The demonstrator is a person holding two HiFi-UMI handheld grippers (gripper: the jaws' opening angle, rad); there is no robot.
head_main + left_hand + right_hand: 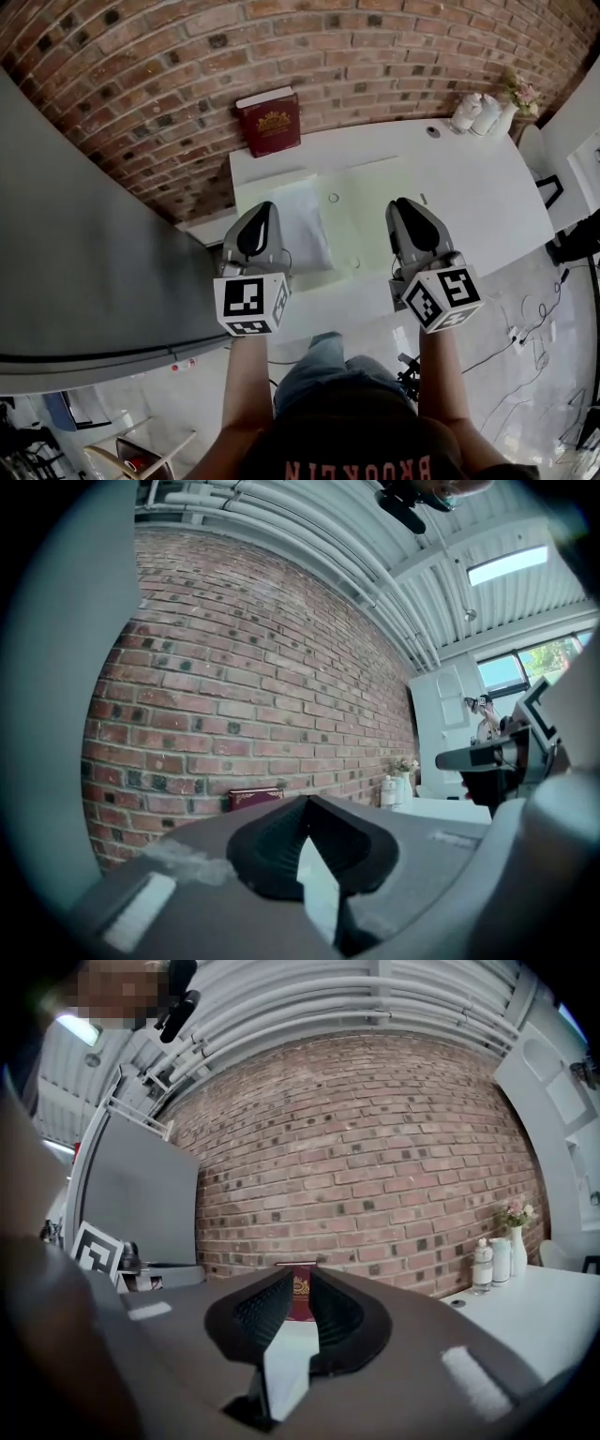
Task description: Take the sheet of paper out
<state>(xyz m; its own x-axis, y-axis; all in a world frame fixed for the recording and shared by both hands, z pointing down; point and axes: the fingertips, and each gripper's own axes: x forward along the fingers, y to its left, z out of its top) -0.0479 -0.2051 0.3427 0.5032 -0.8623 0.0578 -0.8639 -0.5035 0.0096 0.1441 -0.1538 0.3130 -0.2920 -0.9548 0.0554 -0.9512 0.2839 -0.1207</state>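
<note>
Ahead of me the white bench [469, 187] stands against a brick wall [375, 47]. I hold both grippers level over its near edge, well apart from each other. The jaws of my left gripper [265, 210] are closed, the tips meeting with nothing between them. The jaws of my right gripper [404, 205] stand a narrow slit apart and hold nothing; through the slit I see only the red book [270, 124] that leans upright on the wall at the bench's far side.

The sheet of paper [302, 223] lies flat on the bench just beyond my left gripper. It is pale and slightly shiny, and rests on the left part of a light green mat [380, 211]. I cannot tell whether a clear sleeve covers it. Neither gripper touches it.

At the far right corner of the bench stand two white bottles [475, 112] and a small vase of flowers [511, 108].
</note>
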